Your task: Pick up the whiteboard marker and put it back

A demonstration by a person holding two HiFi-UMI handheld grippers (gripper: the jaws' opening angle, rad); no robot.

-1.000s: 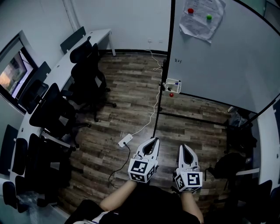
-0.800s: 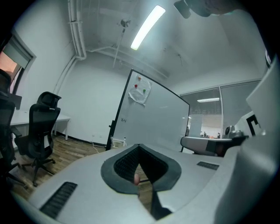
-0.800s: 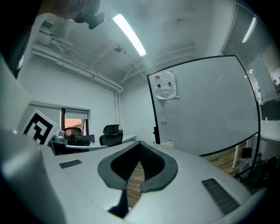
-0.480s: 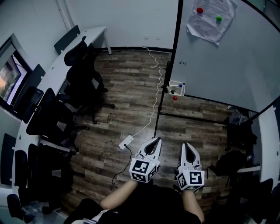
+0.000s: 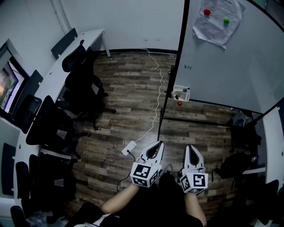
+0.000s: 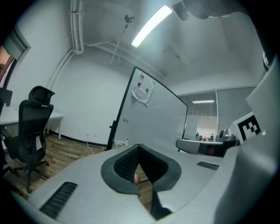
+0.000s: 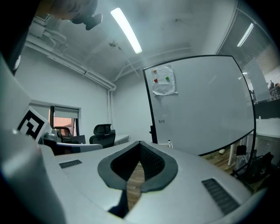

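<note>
Blue-capped marker (image 5: 183, 91) in tray (image 5: 175, 88), well ahead of left tongs (image 5: 155, 145), right tongs (image 5: 191, 148), both closed, empty.

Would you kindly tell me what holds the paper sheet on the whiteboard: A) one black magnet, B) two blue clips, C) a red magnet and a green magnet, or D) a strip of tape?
C: a red magnet and a green magnet sit on the paper sheet near the top of the whiteboard.

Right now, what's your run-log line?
stage: before pickup | left gripper: shut, empty | right gripper: shut, empty | marker tray: on whiteboard, not reached
</note>
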